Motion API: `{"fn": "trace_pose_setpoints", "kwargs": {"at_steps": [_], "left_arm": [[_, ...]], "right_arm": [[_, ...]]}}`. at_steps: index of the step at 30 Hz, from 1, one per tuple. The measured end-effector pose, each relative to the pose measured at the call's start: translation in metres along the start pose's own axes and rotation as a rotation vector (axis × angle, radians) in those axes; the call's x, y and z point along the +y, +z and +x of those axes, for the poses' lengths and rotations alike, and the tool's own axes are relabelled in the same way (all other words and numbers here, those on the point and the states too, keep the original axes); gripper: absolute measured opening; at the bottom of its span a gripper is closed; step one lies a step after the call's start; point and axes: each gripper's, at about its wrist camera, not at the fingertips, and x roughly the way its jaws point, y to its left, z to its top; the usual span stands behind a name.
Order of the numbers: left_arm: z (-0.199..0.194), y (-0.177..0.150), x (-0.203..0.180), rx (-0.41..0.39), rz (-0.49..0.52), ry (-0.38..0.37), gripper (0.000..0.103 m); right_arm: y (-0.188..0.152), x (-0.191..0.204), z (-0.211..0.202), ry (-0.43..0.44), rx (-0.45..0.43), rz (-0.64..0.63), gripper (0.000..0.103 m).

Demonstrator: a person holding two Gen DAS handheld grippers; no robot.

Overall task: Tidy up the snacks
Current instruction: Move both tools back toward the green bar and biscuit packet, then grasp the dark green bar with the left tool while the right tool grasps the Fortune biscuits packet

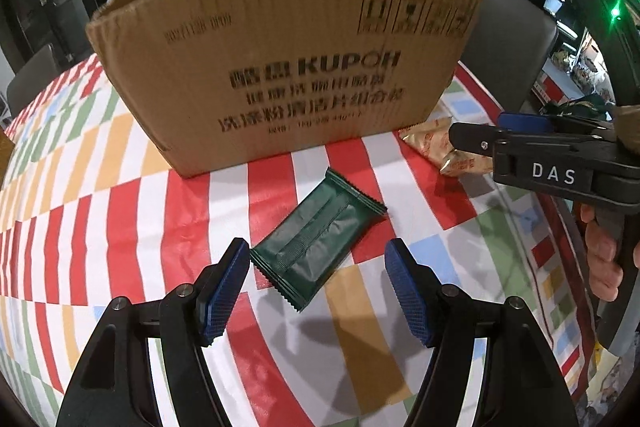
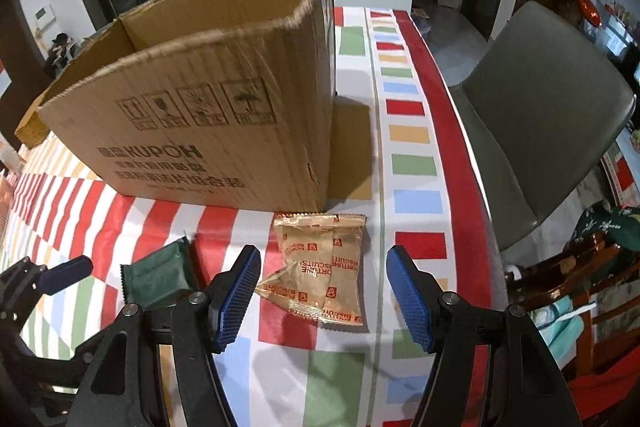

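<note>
Both grippers wide open: left gripper (image 1: 316,291) straddles green snack packet (image 1: 316,243), right gripper (image 2: 324,293) over fortune biscuit packet (image 2: 320,267); cardboard box (image 1: 280,67) just beyond, probably destination.

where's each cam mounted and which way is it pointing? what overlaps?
Left wrist: on the left gripper, facing forward and down at the green packet before the cardboard box; shows its open fingers, the right gripper and the person's hand.
Right wrist: on the right gripper, facing the biscuit packet; shows its open fingers and the left gripper.
Shared: box, both packets, checked tablecloth.
</note>
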Motion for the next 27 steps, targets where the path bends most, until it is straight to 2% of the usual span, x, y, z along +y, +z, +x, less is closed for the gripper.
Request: {"fn": "trace_pose_setpoints", "kwargs": {"at_steps": [5,13,17,23,25,27], "left_arm": [[0.017,0.005,0.001,0.039,0.006,0.000,0.070],[0.038,0.015,0.003,0.071,0.017,0.018,0.070],[0.046,0.021,0.005,0.085,0.008,0.004,0.070],[0.054,0.029,0.008,0.092,-0.014,-0.016,0.069],[0.055,0.027,0.013,0.085,-0.016,-0.016,0.067],[0.054,0.027,0.018,0.078,-0.018,-0.023,0.058]], "right_arm": [[-0.003,-0.005,0.015,-0.001,0.031,0.021,0.066],[-0.015,-0.002,0.027,0.045,0.074,0.023,0.066],[-0.022,0.000,0.034,0.042,0.093,0.007,0.056],[-0.021,-0.002,0.038,0.043,0.084,0.010,0.056],[-0.018,-0.004,0.039,0.046,0.084,0.009,0.056],[-0.016,-0.003,0.039,0.035,0.078,-0.005,0.056]]}}
